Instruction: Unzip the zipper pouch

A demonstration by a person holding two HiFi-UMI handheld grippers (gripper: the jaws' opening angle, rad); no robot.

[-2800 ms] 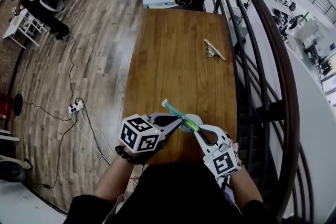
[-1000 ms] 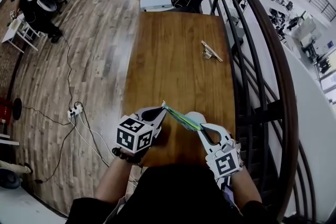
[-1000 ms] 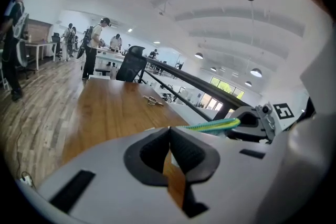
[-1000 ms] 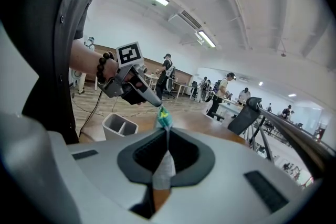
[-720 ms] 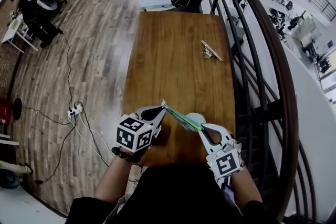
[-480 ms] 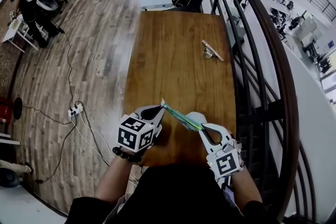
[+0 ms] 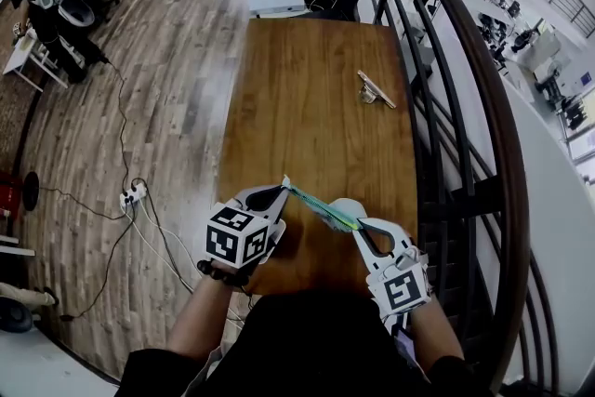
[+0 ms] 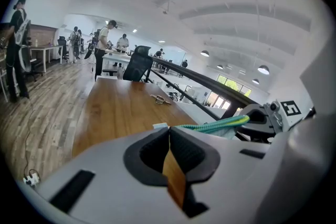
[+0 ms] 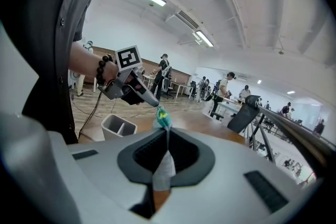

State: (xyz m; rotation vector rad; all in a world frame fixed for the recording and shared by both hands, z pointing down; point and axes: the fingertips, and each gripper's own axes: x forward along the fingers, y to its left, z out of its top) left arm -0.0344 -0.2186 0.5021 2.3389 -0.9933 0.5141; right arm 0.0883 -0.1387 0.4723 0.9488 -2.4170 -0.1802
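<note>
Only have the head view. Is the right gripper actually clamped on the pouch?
Observer: Yes. In the right gripper view, the right gripper has its jaws shut, with the pouch fabric pinched between them.
Operator: Left one?
Observer: In the left gripper view, the left gripper is shut as well. A pale tab of the pouch pokes out at its tips, and the teal zipper runs from there towards the right gripper.

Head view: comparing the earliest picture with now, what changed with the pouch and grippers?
The left gripper, shut on the pouch, slid along it away from the right gripper to the far end. The right gripper kept its grip; the clip stayed put.
</note>
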